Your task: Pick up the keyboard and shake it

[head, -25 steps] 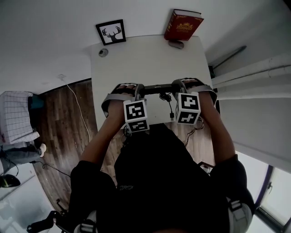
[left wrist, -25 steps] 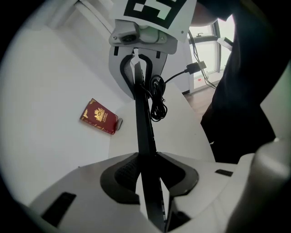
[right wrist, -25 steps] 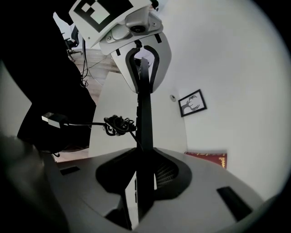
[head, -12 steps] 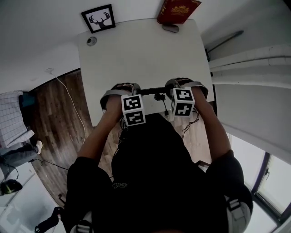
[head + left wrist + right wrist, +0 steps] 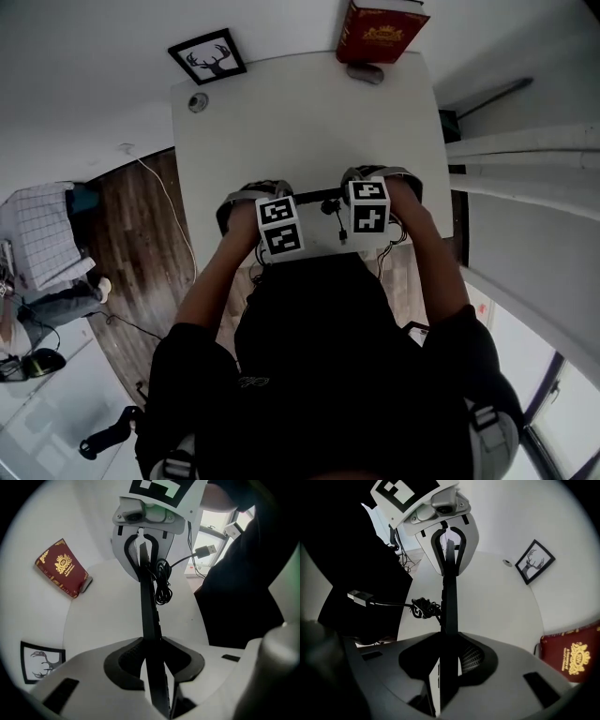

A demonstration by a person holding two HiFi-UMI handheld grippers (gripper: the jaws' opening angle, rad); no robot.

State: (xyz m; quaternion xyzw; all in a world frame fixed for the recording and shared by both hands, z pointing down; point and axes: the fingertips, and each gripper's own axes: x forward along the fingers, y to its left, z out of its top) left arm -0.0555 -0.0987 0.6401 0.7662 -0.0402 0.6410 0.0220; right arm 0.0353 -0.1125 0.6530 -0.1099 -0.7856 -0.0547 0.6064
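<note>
Both ends: your left gripper (image 5: 150, 649) and right gripper (image 5: 448, 654) clamp the keyboard (image 5: 314, 194) (edge-on).
Long axis: straight between them.

The slim black keyboard (image 5: 317, 196) is over the white table's (image 5: 309, 122) near edge. A red hardback book (image 5: 380, 33) stands at the far right corner, a black-framed deer picture (image 5: 207, 56) behind the far left corner.

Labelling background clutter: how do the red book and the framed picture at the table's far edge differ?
The book is red with a gold crest; the framed picture is black-framed, with a deer head on white. The book is thick and stands at the far right corner; the picture is thin, at the far left. Both stand at the table edge.
</note>
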